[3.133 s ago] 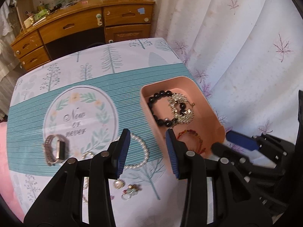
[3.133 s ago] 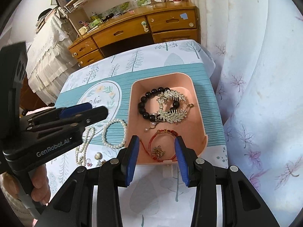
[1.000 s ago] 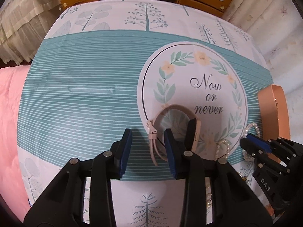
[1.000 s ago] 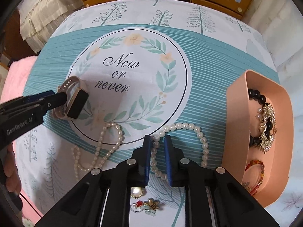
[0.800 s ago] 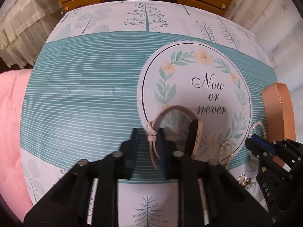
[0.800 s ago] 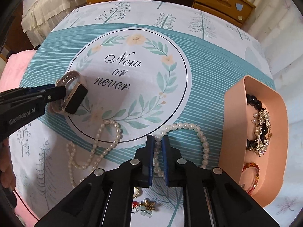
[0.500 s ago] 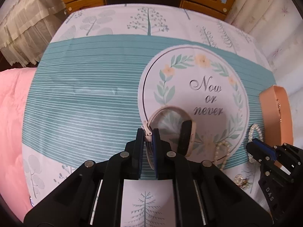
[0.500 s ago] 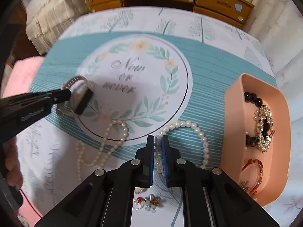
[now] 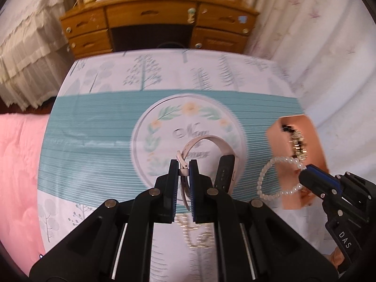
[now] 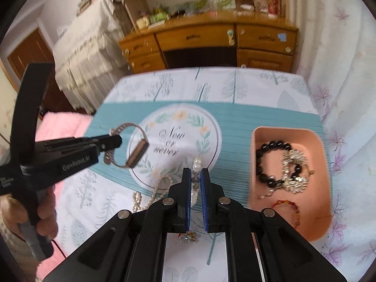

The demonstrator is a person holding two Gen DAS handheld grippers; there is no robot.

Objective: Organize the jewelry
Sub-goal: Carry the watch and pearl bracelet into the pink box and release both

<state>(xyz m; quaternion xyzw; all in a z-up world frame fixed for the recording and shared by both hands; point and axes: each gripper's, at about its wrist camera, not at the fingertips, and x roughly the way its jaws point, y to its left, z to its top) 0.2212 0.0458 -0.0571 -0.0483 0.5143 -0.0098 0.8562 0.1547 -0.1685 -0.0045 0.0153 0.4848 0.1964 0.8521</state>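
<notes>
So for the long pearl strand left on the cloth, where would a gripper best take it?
Probably from above, jaws closing across a single run of the long pearl strand where it lies flat on the tablecloth, clear of the earrings. It is limp, so any bare stretch of beads would serve.

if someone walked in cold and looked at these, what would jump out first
Most striking: both grippers hold jewelry in the air above the tablecloth. The left gripper is shut on the strap of a pink-banded watch, and the right gripper pinches a pearl bracelet. To the right sits a pink tray already holding a black bead bracelet and a sparkly hair comb.
</notes>
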